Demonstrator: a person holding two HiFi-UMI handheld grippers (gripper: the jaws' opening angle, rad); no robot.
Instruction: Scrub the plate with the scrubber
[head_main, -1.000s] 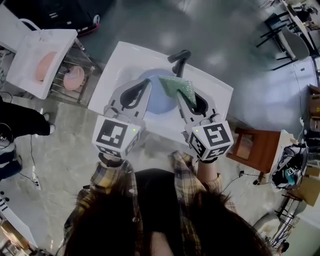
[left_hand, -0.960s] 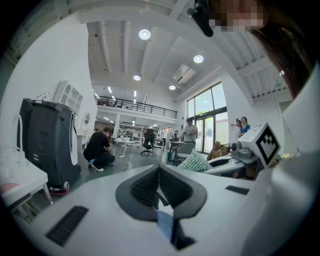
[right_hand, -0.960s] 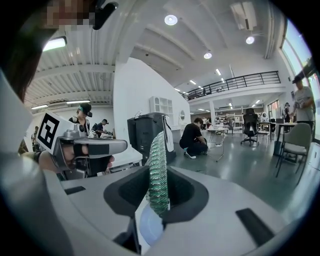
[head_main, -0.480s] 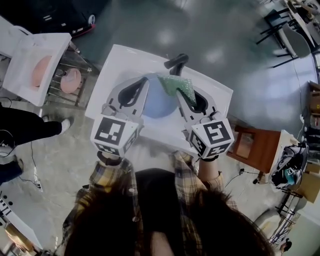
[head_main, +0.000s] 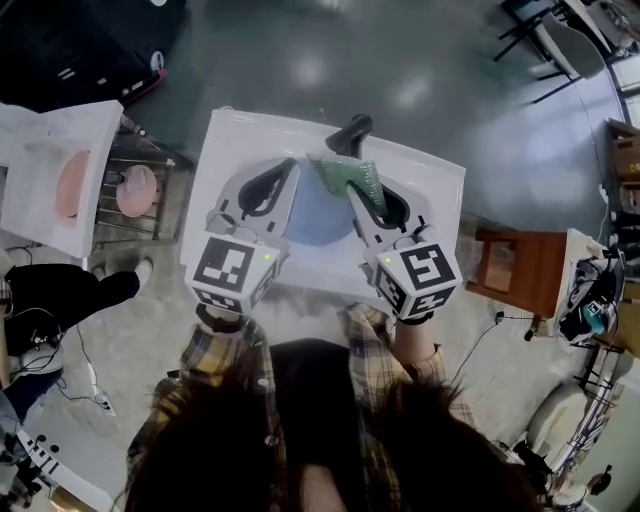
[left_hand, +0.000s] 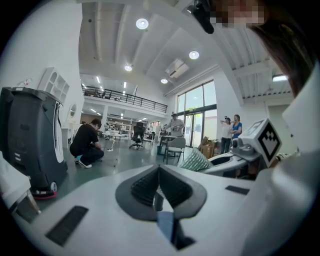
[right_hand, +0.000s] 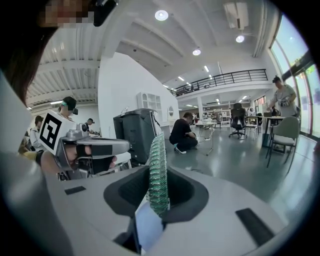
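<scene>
A blue plate (head_main: 318, 215) hangs over the white sink (head_main: 232, 150), just in front of the black faucet (head_main: 350, 132). My left gripper (head_main: 290, 178) is shut on the plate's left rim; a blue sliver of the plate (left_hand: 165, 225) shows between its jaws in the left gripper view. My right gripper (head_main: 352, 192) is shut on a green scrubber (head_main: 348, 175), which stands upright between the jaws as a ribbed green scrubber (right_hand: 159, 170). The scrubber lies at the plate's upper right edge. The plate's edge (right_hand: 147, 225) also shows below the right jaws.
A wire dish rack (head_main: 140, 150) with a pink dish (head_main: 135, 190) stands left of the sink, beside a white tray (head_main: 55, 185). A brown wooden stool (head_main: 515, 275) is at the right. A dark bin (left_hand: 30, 145) and several people are across the hall.
Both grippers have edged forward and a little down over the sink, carrying the plate and the scrubber. Both grips look the same. The person at the left edge has shifted.
</scene>
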